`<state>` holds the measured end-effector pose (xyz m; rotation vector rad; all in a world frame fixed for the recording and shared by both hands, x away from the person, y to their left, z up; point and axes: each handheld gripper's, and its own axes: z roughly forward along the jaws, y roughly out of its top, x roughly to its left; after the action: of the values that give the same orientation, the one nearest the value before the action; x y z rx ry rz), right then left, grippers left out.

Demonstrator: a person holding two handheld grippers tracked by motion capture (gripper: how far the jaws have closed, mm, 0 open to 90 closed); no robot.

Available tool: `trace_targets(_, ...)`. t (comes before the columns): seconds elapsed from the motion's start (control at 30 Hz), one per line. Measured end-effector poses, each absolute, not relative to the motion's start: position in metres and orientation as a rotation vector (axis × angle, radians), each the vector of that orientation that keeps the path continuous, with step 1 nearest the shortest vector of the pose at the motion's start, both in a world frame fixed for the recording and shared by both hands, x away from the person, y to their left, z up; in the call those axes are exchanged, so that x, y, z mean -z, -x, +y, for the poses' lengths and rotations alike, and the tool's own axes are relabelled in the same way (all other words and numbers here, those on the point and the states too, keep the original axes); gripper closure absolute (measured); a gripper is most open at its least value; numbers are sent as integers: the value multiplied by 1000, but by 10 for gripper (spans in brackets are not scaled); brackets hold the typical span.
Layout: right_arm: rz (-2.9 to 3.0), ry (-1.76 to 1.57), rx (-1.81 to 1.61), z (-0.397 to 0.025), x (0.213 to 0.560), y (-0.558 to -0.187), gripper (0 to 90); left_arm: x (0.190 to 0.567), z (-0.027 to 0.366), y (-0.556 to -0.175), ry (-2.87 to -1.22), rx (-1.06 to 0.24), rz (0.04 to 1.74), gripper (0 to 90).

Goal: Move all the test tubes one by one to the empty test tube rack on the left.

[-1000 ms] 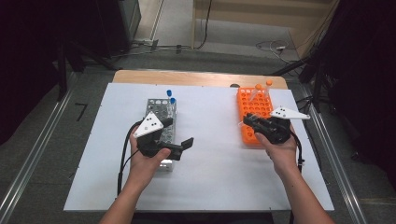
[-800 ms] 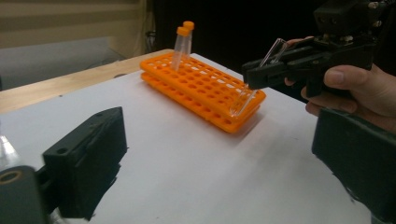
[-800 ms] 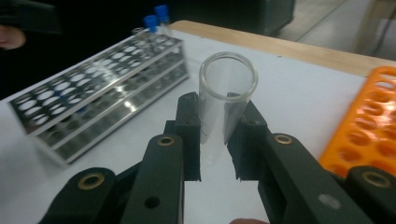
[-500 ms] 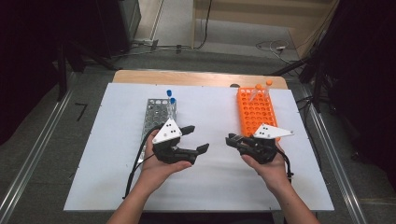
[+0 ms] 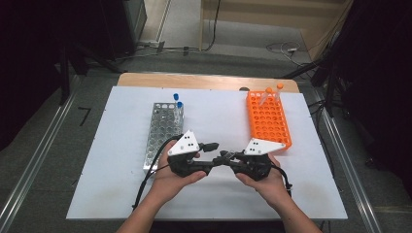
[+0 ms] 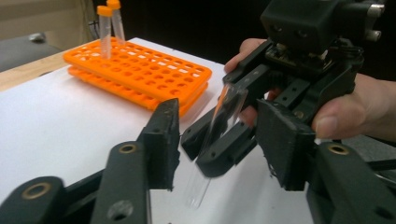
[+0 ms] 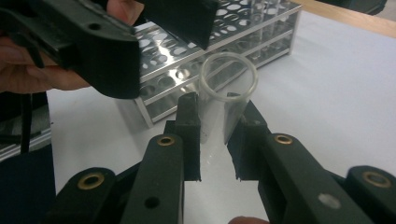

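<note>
A clear, uncapped test tube (image 7: pixel 227 100) stands between the jaws of my right gripper (image 7: pixel 213 140), which is shut on it. In the high view my right gripper (image 5: pixel 227 156) and left gripper (image 5: pixel 213 154) meet tip to tip over the front middle of the white table (image 5: pixel 121 194). My left gripper (image 6: pixel 223 156) is open, its jaws either side of the held tube (image 6: pixel 229 103) without touching it. A silver rack (image 5: pixel 163 131) with two blue-capped tubes (image 5: pixel 178 106) stands to the left. On the right is an orange rack (image 5: pixel 268 119) with two orange-capped tubes (image 5: pixel 273 91).
Cables trail from both grippers toward the person's forearms. A wooden edge (image 5: pixel 204 81) borders the table's far side, and metal rails (image 5: pixel 340 145) run along both sides. Dark equipment and floor cables lie beyond.
Both hands have left the racks, come toward the front of the table and closed in on each other. The gripper tips now meet in the middle.
</note>
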<state>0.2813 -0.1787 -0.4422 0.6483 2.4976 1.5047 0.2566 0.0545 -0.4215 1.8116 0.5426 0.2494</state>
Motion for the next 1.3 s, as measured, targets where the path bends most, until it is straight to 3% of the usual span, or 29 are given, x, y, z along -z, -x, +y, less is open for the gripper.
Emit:
trace_targets(0.63, 2580, -539, -1506, -165, 442, -273, 736, 426, 45, -257, -1835, -176, 486, 721)
trace_targets(1.3, 2592, -567, -1522, -168, 441, -274, 727, 423, 48, -255, -1825, -254, 490, 774)
